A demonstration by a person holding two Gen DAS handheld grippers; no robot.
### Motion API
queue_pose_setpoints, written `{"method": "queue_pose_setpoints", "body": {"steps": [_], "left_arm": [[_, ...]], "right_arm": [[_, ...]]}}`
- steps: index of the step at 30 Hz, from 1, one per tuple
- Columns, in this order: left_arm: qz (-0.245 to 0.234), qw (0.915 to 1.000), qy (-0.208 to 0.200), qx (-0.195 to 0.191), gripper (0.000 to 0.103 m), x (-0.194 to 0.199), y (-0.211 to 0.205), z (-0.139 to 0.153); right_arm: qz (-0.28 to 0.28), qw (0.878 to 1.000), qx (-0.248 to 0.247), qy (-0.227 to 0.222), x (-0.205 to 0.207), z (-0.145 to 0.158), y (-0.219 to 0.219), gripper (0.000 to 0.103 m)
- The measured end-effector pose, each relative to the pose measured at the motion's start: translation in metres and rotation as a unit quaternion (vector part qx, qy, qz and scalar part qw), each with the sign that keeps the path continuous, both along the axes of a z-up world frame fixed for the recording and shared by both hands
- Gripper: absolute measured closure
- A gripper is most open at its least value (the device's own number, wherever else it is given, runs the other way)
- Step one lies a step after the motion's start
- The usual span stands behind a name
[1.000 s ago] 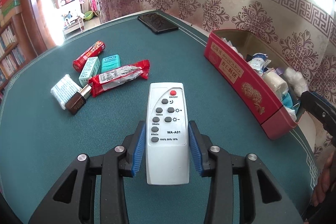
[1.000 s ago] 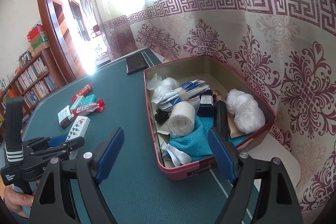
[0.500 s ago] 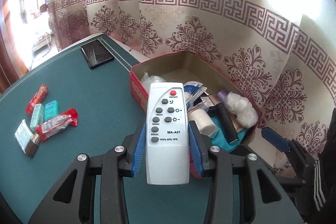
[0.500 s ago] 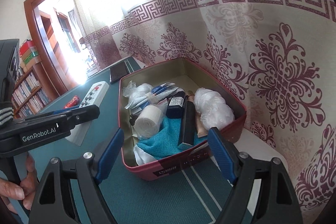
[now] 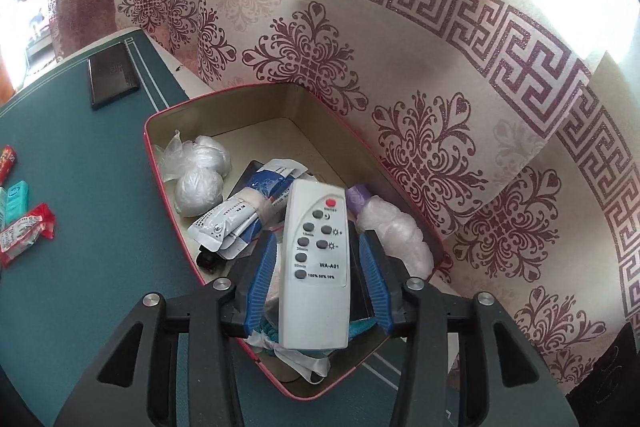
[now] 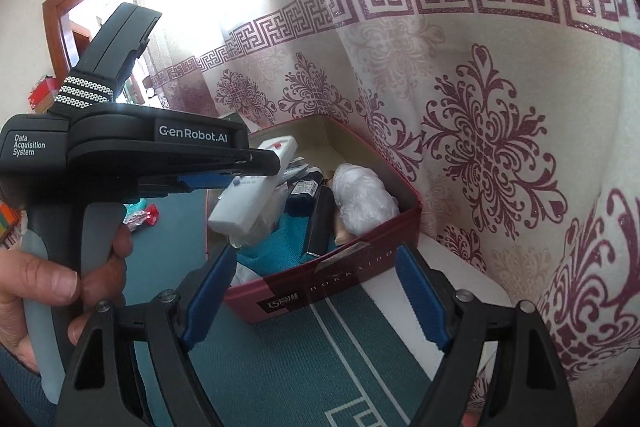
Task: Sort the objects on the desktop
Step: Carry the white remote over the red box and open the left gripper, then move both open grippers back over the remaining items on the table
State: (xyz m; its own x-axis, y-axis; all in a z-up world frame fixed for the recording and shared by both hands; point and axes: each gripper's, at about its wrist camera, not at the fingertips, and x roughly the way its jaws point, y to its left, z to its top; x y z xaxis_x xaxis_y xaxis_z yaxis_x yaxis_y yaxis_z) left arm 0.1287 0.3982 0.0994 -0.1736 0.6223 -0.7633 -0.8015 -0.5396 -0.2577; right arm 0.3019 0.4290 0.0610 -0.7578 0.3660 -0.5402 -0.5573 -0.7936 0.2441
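I see the white rectangular plastic remote control [image 5: 314,263] with grey buttons and a red power button lying lengthwise between the blue ribbed pads of my left gripper [image 5: 316,281]. The jaws are opening: a clear gap shows on each side of the remote, so the pads do not press it. The remote sits above the open red rectangular tin box [image 5: 224,93], over its near end. In the right wrist view the remote [image 6: 252,193] tilts, its red-button end higher, beneath the black finger of the left gripper [image 6: 208,167]; whether it touches the contents below I cannot tell from this angle. The box [image 6: 360,259] holds a teal cloth [image 6: 276,247], white crumpled plastic bags [image 5: 198,179] and a blue-and-white packet [image 5: 248,211]. My right gripper [image 6: 316,299] hangs in front of the box, jaws wide apart, nothing between them. A hand [image 6: 52,287] grips the left gripper's handle. On the green felt table [image 5: 88,187] lie a red snack wrapper [image 5: 26,237] and a black phone [image 5: 112,75].
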Motion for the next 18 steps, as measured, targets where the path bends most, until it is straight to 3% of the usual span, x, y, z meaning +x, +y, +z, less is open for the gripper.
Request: {"method": "queue_pose_setpoints", "body": {"steps": [8,18], "left_arm": [[0.04,0.9978,-0.007,0.052,0.048,-0.001,-0.052,0.02],[0.11,0.9905,0.06,0.056,0.045,-0.002,-0.131,0.029]], "right_arm": [[0.015,1.0,0.016,-0.003,0.01,0.012,-0.021,0.018],[0.053,0.997,0.06,-0.021,0.014,0.029,-0.075,0.018]]}}
